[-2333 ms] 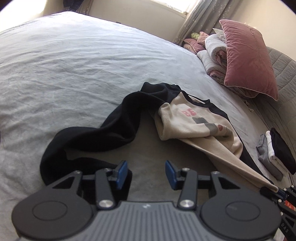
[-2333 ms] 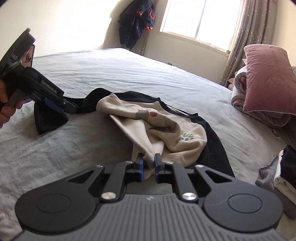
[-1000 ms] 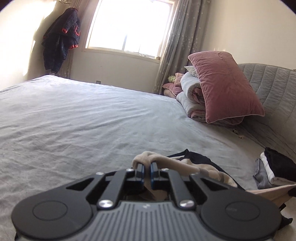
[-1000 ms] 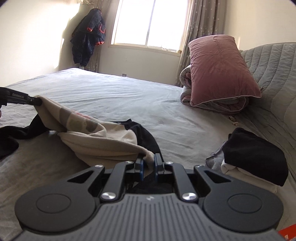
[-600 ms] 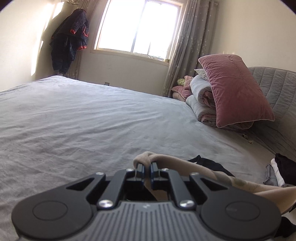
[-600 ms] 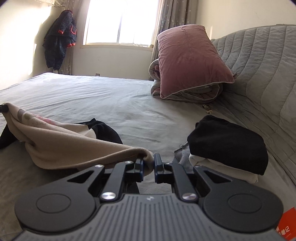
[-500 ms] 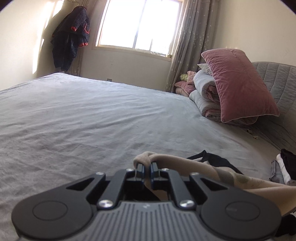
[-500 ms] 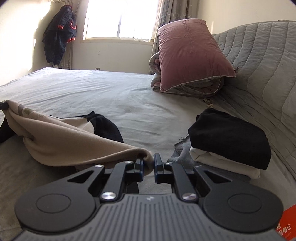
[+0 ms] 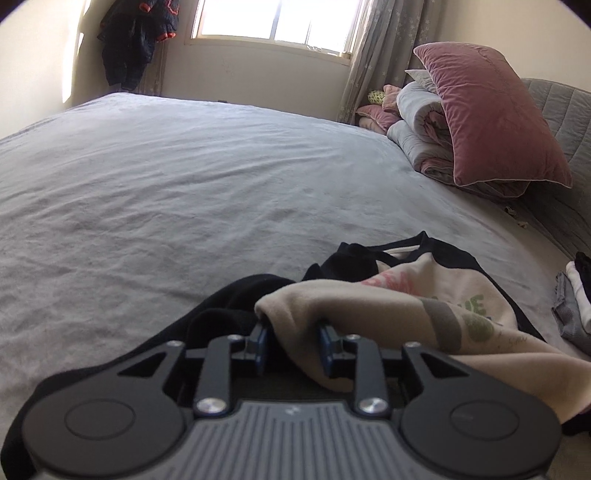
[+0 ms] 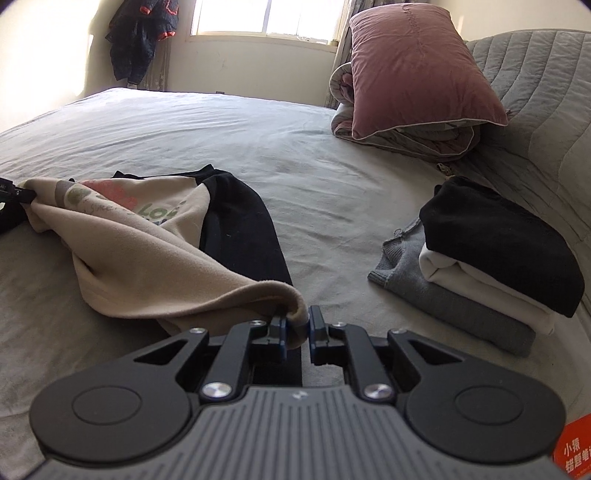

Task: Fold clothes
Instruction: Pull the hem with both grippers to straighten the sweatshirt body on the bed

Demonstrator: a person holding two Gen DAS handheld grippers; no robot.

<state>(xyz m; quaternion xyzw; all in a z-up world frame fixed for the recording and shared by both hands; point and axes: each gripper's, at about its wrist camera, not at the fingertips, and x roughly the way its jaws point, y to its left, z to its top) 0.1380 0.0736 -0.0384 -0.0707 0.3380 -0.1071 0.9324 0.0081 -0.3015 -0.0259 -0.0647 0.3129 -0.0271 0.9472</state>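
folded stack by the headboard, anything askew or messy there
Slightly. In the stack of folded clothes, the grey knit bottom layer sticks out past the white and black pieces above it, its near edge rumpled. Otherwise it sits tidy on the grey bedsheet.

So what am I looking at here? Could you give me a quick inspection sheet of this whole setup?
Surface: grey bed sheet, wrinkled.
Job's things: beige and black sweatshirt, crumpled, partly raised off the bed.
Clutter: stack of folded clothes; pink pillow on rolled bedding.
Grippers: left gripper jaws opening, beige cloth between them; right gripper pinching a beige edge.
Cables: nothing seen.
Surroundings: window, curtain, dark jacket hanging, quilted grey headboard.
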